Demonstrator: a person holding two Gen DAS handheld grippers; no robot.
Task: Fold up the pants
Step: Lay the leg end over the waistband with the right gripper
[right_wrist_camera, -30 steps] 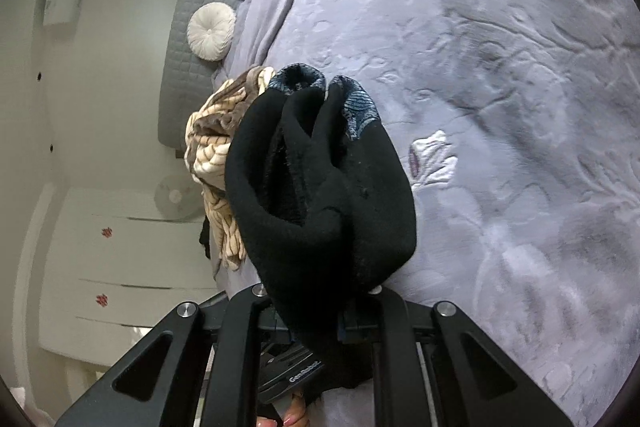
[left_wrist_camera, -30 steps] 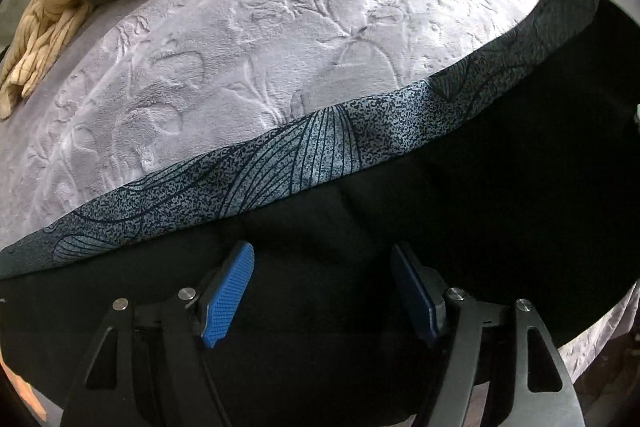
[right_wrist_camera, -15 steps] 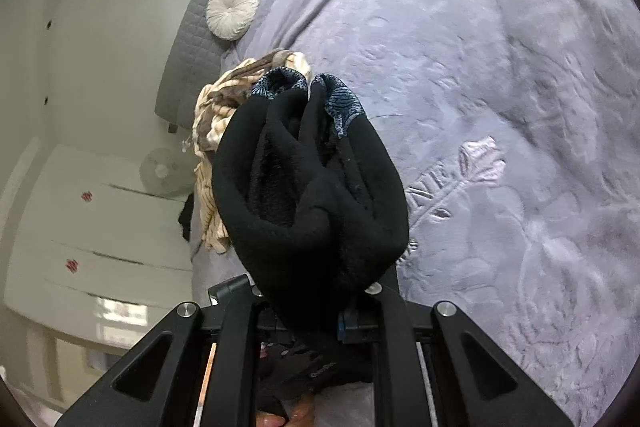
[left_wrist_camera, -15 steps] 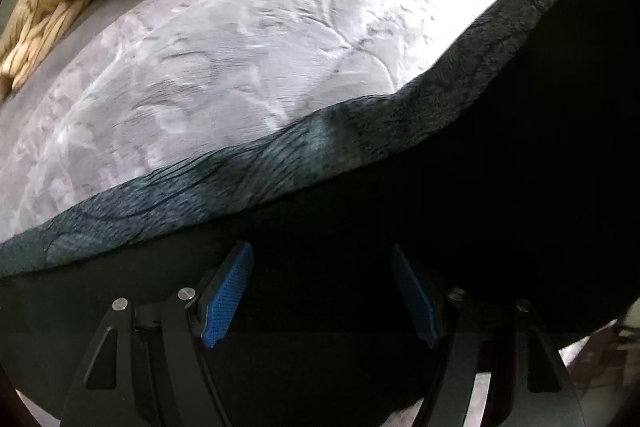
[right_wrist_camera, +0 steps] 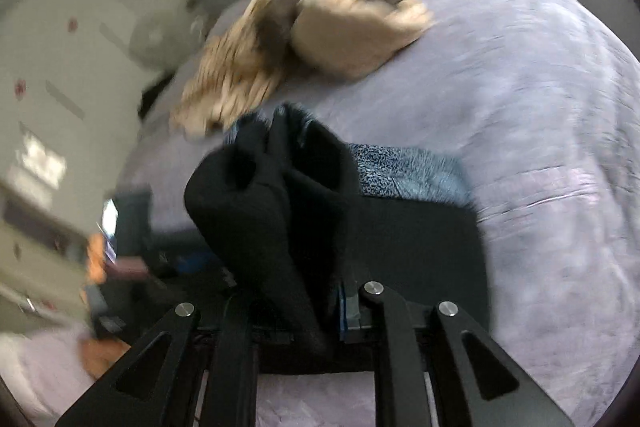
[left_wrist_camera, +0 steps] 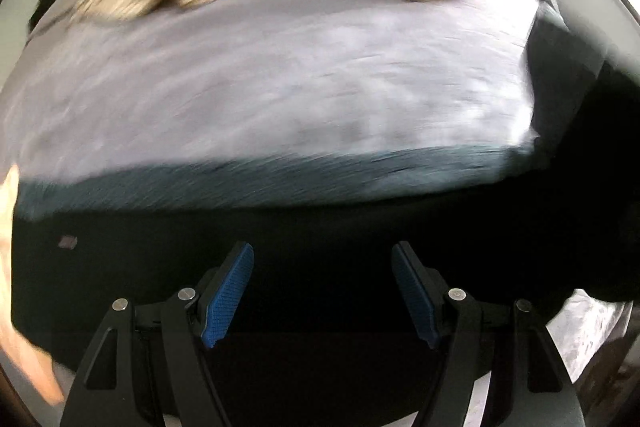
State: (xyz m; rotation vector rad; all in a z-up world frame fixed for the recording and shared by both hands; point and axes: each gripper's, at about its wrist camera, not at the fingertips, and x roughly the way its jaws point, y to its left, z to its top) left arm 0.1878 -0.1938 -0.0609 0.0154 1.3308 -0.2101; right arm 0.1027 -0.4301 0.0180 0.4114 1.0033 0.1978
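The black pants (left_wrist_camera: 320, 235) lie across the lavender bed (left_wrist_camera: 280, 67), patterned lining showing. The left hand-held gripper (left_wrist_camera: 322, 291) hangs over them, jaws wide apart, empty. The right hand-held gripper (right_wrist_camera: 304, 307) seems, through blur, clamped on bunched pants (right_wrist_camera: 280, 211) fabric.

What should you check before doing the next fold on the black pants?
1. Right hand-held gripper holding cloth: ok, shut on a bunched part of the pants.
2. Left hand-held gripper ready: ok, open, with black cloth of the pants spread in front of it; touching or not, cannot tell.
3. Pants lying flat: not ok, the part in the right gripper is bunched.
4. Room on the lilac bedspread: ok, bare cover beyond the patterned band.
5. Beige striped clothes out of the way: ok, apart from the pants.
6. Clear view: not ok, both pictures are blurred.
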